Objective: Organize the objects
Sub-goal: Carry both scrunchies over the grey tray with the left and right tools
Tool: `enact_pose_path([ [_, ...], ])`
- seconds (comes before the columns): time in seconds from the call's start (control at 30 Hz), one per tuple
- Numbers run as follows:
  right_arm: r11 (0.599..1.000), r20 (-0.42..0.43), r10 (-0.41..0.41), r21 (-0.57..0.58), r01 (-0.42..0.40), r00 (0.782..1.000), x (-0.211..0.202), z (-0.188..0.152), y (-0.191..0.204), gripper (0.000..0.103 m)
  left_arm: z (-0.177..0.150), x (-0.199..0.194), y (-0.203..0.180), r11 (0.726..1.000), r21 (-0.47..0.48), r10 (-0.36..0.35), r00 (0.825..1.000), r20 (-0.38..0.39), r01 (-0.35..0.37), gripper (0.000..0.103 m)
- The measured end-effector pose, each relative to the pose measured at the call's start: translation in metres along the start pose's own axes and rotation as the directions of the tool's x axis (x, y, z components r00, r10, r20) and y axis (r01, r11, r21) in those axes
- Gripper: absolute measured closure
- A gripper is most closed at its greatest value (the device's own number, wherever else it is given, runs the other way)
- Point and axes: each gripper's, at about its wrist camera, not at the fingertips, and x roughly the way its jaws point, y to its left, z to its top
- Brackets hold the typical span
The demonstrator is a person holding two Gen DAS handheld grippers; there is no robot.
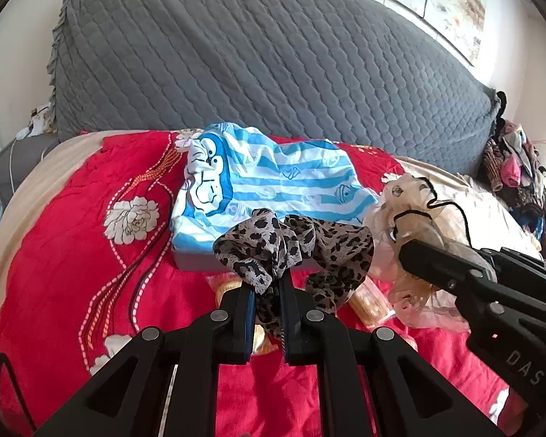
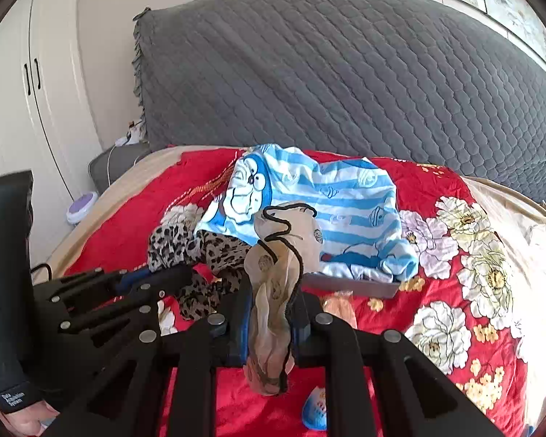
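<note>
My left gripper (image 1: 267,284) is shut on a leopard-print cloth (image 1: 309,247), which bunches up above the jaws and hangs just over the red flowered bedspread (image 1: 72,218). To its right my right gripper (image 1: 406,255) is shut on a sheer beige garment (image 1: 407,204) with a black cord. The right wrist view shows that beige garment (image 2: 287,240) pinched between the right gripper's (image 2: 273,291) jaws and trailing down behind them. The left gripper (image 2: 182,276) and leopard cloth (image 2: 218,251) are to its left. Beyond both lies a blue-striped cartoon shirt (image 2: 345,196) draped over a flat grey box (image 2: 353,286).
A grey quilted headboard (image 1: 273,54) rises behind the bed. A heap of clothes (image 1: 517,167) sits at the far right. A white wardrobe (image 2: 25,91) stands to the left. A small blue object (image 2: 315,411) lies on the bedspread near me.
</note>
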Motion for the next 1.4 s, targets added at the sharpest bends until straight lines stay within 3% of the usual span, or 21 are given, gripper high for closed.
enact_pose_path([
  [0.8,0.996,0.055,0.060,0.062,-0.063,0.997,0.056,0.039,-0.038,0.087,0.031,0.069,0.008,0.998,-0.029,0.059,0.998,0.002,-0.059,0.092],
  [1.4,0.997,0.047,0.034,0.063,-0.037,0.998,0.097,0.052,-0.061,0.087,0.050,0.120,0.017,0.995,-0.054,0.083,0.996,-0.022,-0.084,0.092],
])
